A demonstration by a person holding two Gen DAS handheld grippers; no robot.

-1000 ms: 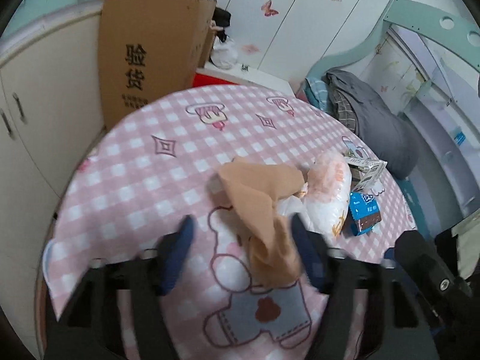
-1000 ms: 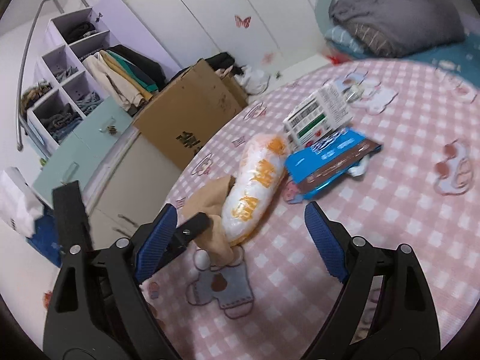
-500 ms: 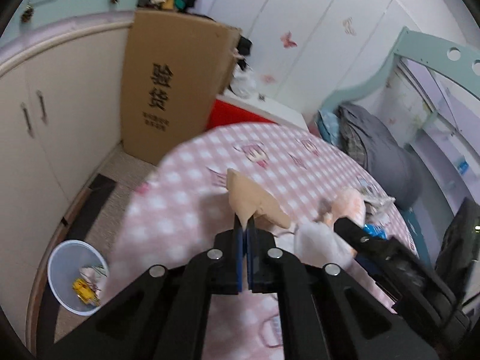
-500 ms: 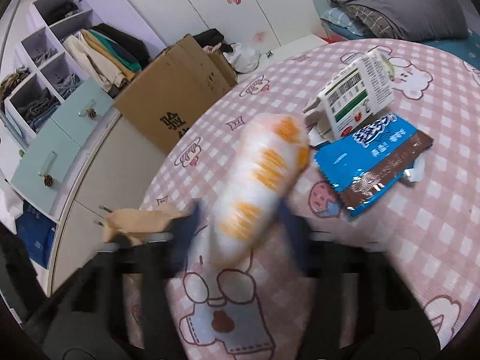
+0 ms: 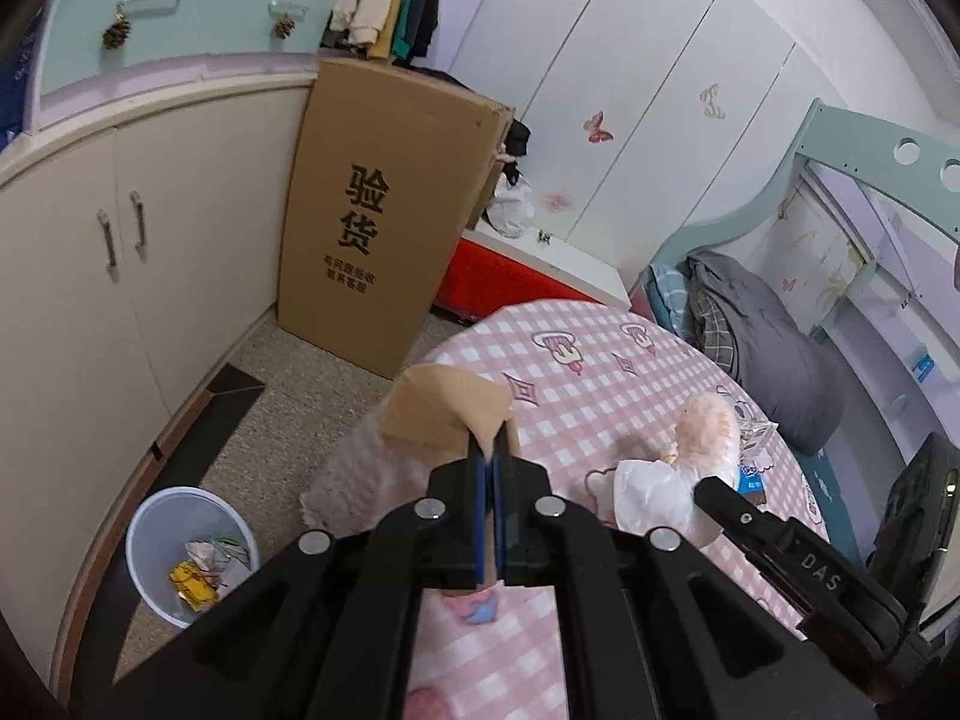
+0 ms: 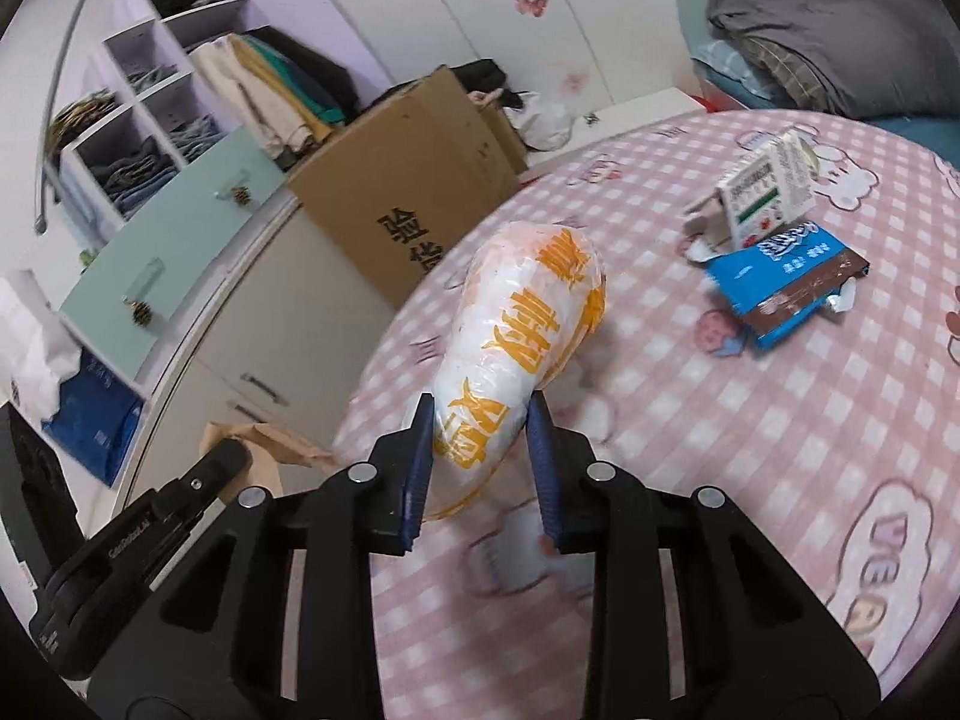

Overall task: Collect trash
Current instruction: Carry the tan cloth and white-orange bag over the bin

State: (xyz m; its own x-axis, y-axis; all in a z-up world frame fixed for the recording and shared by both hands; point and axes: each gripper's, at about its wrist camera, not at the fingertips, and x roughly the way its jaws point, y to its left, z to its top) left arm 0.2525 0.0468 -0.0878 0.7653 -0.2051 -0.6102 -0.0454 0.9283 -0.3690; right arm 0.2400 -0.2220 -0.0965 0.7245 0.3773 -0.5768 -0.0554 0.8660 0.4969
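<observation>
My left gripper (image 5: 492, 450) is shut on a crumpled brown paper bag (image 5: 444, 414), held above the left edge of the round table with the pink check cloth (image 5: 600, 384). A white trash bin (image 5: 180, 540) with some wrappers in it stands on the floor below and to the left. My right gripper (image 6: 480, 426) has a puffy white plastic bag with orange print (image 6: 528, 324) between its blue pads. The jaws are still closing and the pads press on its near end. In the right wrist view the left gripper's tip (image 6: 228, 456) and the brown paper (image 6: 270, 444) show at lower left.
A blue and brown snack wrapper (image 6: 786, 282) and a white carton (image 6: 768, 192) lie farther back on the table. A tall cardboard box (image 5: 372, 222) leans on cream cabinets (image 5: 120, 276) to the left. A bed with a grey blanket (image 5: 774, 348) is behind the table.
The left gripper shut on the brown paper and carried it up and left, past the table's edge. The right gripper closed in on the white and orange bag.
</observation>
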